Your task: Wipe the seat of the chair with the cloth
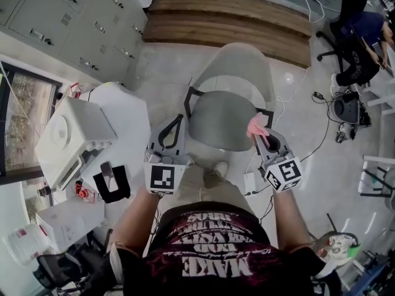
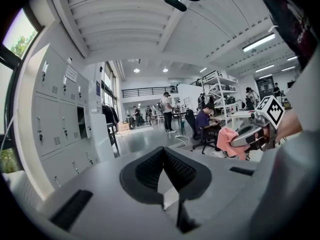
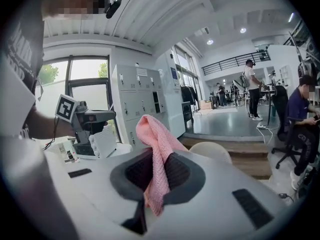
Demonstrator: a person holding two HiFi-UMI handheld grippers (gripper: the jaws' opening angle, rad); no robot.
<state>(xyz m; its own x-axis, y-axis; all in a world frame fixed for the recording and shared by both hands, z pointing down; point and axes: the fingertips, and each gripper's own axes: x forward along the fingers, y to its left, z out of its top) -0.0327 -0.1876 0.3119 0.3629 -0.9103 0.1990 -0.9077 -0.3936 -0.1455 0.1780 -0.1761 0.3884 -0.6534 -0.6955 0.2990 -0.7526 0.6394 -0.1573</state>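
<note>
The chair stands right in front of me in the head view, with a grey seat and a pale backrest. A pink cloth hangs over the seat's right edge, and my right gripper is shut on it. In the right gripper view the cloth rises out of the closed jaws and droops forward. My left gripper hovers at the seat's left edge, shut, its tips meeting with nothing between them. The left gripper view shows the right gripper holding the cloth.
A white table with a white appliance stands close on the left. Grey lockers line the far left. A wooden step runs behind the chair. A seated person, cables and a power strip are on the right.
</note>
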